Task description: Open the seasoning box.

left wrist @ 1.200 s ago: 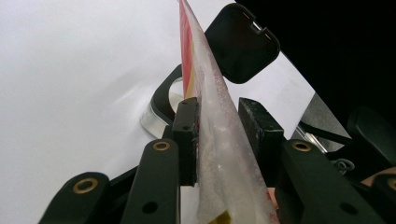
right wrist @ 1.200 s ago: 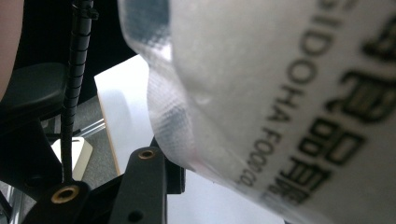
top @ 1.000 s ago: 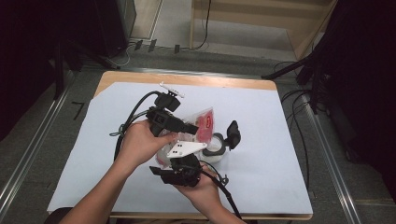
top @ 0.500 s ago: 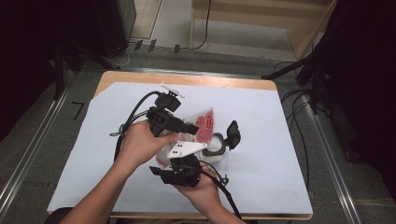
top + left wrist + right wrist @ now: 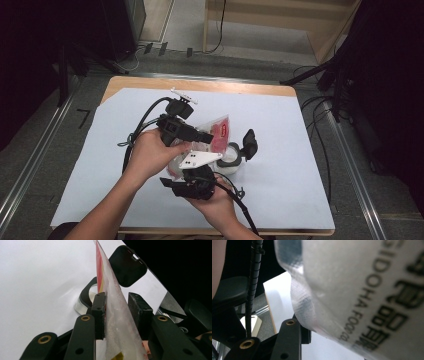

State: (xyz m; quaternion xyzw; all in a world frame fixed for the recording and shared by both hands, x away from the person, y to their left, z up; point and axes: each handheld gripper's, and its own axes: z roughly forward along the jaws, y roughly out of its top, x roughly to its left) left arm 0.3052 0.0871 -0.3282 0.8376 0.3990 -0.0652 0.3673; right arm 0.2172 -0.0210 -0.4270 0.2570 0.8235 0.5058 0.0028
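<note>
held above the bench, over its white sheet: 1 sealed food pouch, clear plastic with red print, gripped between 2 handheld grippers. just right of it on the sheet, 1 small clear jar with a black flip lid standing open.

left gripper: jaws narrowed around the pouch's thin edge, 1 pad flat against the film, the other close on the far side; judged as a pinch, though contact on that far pad cannot be told for certain. right gripper: lower, near the pouch's bottom end; pouch film pressed close over its camera, only 1 jaw visible beside it, so grip or mere contact cannot be told.

likely trouble from here:
- slick film sliding out of the left pinch if pulled along its length, with so little material between the pads.
- pouch twisting or folding if the 2 hands pull at different angles, spoiling any tear or pour.
- sudden give in the seal, throwing contents across the sheet instead of into the jar.
- swing of the pouch or a trailing cable knocking the jar or its raised lid, being so near.
- view of the right jaws blocked by the film, so a misjudged closing there likely.
</note>
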